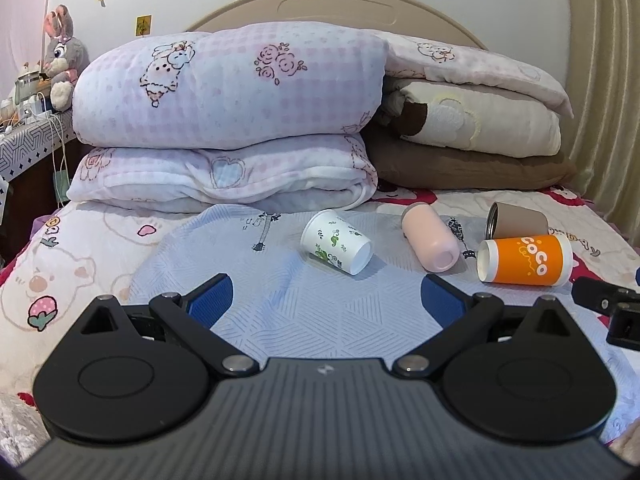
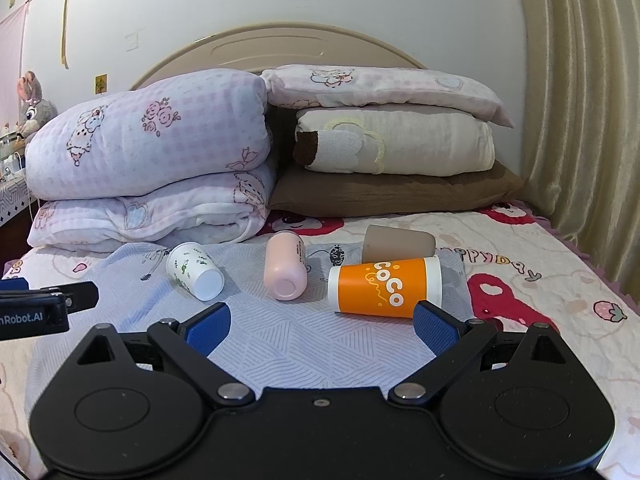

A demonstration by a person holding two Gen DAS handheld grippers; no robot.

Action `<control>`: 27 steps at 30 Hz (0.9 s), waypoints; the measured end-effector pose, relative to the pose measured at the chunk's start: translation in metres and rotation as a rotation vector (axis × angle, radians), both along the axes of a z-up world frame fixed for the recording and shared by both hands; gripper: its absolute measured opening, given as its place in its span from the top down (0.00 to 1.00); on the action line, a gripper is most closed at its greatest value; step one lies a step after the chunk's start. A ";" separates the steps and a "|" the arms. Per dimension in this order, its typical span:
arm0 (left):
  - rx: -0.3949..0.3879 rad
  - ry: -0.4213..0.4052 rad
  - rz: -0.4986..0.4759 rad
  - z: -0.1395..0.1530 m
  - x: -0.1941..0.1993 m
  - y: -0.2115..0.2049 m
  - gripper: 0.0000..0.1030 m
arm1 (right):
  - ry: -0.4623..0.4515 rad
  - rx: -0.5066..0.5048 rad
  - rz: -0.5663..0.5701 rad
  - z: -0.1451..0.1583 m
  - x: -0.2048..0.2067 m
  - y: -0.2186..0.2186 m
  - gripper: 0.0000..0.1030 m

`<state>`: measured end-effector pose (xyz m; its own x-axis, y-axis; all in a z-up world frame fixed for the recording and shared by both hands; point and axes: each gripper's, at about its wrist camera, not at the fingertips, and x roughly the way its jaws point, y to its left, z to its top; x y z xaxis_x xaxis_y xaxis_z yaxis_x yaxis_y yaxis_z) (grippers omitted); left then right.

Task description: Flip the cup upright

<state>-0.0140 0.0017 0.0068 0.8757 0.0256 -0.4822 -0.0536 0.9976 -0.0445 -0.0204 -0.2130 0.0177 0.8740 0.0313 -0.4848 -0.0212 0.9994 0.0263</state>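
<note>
Cups lie toppled mid-bed on a pale mat (image 2: pixel 320 340): white cup (image 2: pixel 195 271), pink cup (image 2: pixel 285 268), orange cup (image 2: pixel 385 287), brown cup (image 2: pixel 398 243) behind. Left gripper (image 1: pixel 326 296) and right gripper (image 2: pixel 322 322) hover spread wide, empty. Soft bedding could tip a righted cup; a hard squeeze might crush paper walls or roll neighbours.

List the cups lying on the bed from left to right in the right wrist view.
White leaf-print paper cup → pink cup → orange CoCo cup. The brown cup lies behind the orange one, so its place is unclear.
</note>
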 end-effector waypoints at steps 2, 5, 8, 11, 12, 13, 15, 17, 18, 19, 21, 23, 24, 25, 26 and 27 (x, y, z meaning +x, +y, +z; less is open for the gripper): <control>-0.002 0.002 -0.002 0.000 0.000 0.000 0.01 | 0.000 0.000 0.000 0.000 0.000 0.000 0.03; -0.012 0.015 -0.008 0.000 0.001 0.000 0.01 | 0.002 -0.001 0.004 -0.001 -0.001 0.000 0.03; -0.013 0.027 -0.011 -0.001 0.003 0.000 0.01 | 0.009 -0.004 0.007 -0.002 0.000 0.001 0.03; -0.015 0.031 -0.015 -0.001 0.003 0.000 0.01 | 0.012 -0.006 0.007 -0.003 0.001 0.003 0.03; -0.015 0.031 -0.017 -0.001 0.003 0.000 0.01 | 0.012 -0.006 0.007 -0.003 0.001 0.003 0.03; -0.014 0.032 -0.018 -0.001 0.003 0.000 0.01 | 0.012 -0.006 0.007 -0.003 0.001 0.003 0.03; -0.013 0.031 -0.018 -0.001 0.003 -0.001 0.01 | 0.013 -0.006 0.007 -0.003 0.001 0.003 0.03; -0.014 0.034 -0.018 -0.002 0.003 -0.001 0.01 | 0.012 -0.006 0.007 -0.003 0.001 0.003 0.03; -0.015 0.034 -0.017 -0.002 0.003 -0.001 0.01 | 0.012 -0.005 0.007 -0.003 0.001 0.003 0.03; -0.017 0.036 -0.016 -0.002 0.003 -0.001 0.01 | 0.012 -0.005 0.007 -0.003 0.001 0.003 0.03; -0.019 0.041 -0.017 -0.003 0.003 0.000 0.01 | 0.013 -0.005 0.007 -0.004 0.001 0.003 0.03; -0.020 0.045 -0.016 -0.003 0.003 -0.001 0.01 | 0.013 -0.006 0.007 -0.004 0.001 0.003 0.03; -0.019 0.047 -0.016 -0.003 0.004 0.000 0.01 | 0.012 -0.006 0.007 -0.004 0.001 0.003 0.03; -0.018 0.048 -0.015 -0.003 0.004 0.000 0.01 | 0.012 -0.006 0.008 -0.004 0.001 0.003 0.03; -0.018 0.047 -0.016 -0.003 0.004 0.000 0.01 | 0.013 -0.006 0.008 -0.004 0.001 0.003 0.03; -0.018 0.048 -0.016 -0.004 0.004 0.000 0.01 | 0.013 -0.006 0.008 -0.004 0.001 0.003 0.03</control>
